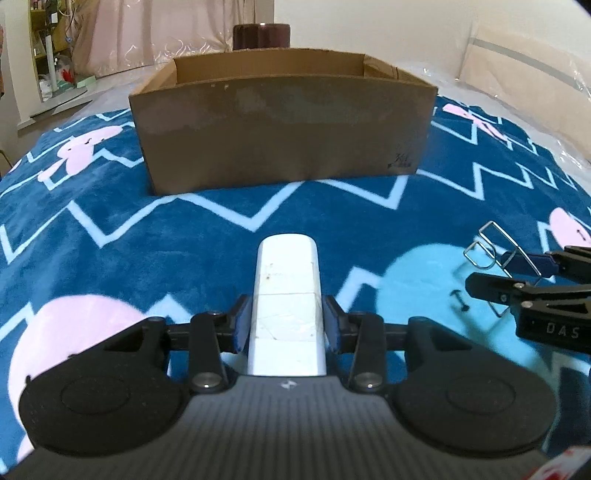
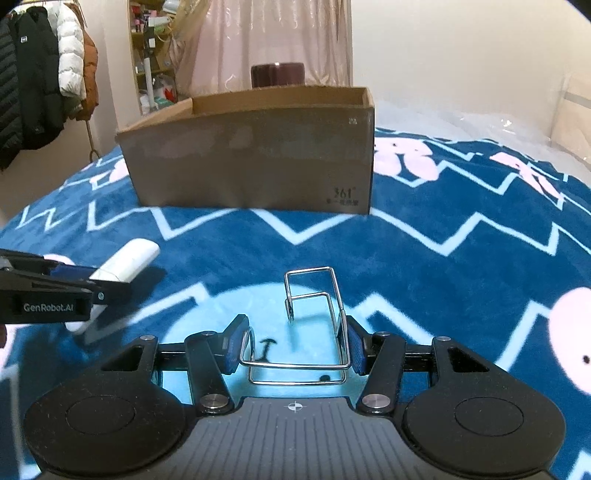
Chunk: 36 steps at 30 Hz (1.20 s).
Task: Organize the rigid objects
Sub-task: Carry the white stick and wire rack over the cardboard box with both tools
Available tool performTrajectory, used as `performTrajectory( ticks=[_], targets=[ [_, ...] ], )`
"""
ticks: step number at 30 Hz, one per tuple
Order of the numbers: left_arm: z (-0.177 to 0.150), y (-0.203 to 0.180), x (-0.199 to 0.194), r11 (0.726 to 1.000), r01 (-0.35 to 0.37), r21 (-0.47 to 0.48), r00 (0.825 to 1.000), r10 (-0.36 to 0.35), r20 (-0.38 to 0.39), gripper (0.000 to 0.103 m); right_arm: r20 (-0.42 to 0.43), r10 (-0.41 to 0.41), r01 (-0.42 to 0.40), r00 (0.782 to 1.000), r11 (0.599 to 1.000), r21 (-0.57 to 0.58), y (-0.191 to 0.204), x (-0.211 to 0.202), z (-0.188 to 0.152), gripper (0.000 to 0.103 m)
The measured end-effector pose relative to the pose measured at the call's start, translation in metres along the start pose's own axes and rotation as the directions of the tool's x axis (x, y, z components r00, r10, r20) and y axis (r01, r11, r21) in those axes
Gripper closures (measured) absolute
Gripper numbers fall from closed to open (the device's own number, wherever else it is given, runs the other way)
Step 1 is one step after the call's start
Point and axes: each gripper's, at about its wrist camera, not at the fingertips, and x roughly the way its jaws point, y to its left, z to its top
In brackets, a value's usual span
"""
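Standing ahead: cardboard box [image 1: 280,136] on blanket [image 1: 110,221]; dark cylinder [image 1: 261,35] behind.

One cardboard box [image 1: 280,133], one white block [image 1: 286,295], one wire rack [image 2: 314,321].

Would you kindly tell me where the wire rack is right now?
The wire rack is clamped in the right gripper, low centre of the right wrist view, above the blue blanket, short of the cardboard box.

Fuzzy fleece blanket [image 1: 221,229]; matt, scuffed cardboard box [image 1: 284,133]; smooth white plastic stick [image 1: 286,295]; shiny bent wire rack [image 2: 314,314]; fingers [image 2: 234,347] padded with ribbed blue rubber.
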Motion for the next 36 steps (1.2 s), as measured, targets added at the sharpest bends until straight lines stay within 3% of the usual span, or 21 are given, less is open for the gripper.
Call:
performTrajectory(
  ticks=[18,36],
  targets=[
    [0.004,0.010,-0.061,1.000,-0.012,-0.029,0.999,0.013,0.050,0.068,-0.048,-0.024,0.024,0.999,1.000,-0.015,0.031,-0.030,0.017,0.052],
    [0.003,0.023,-0.071,0.998,-0.032,-0.052,0.998,0.035,0.051,0.068,-0.081,-0.023,0.019,0.996,0.999,-0.045,0.046,-0.029,0.019,0.052]
  ],
)
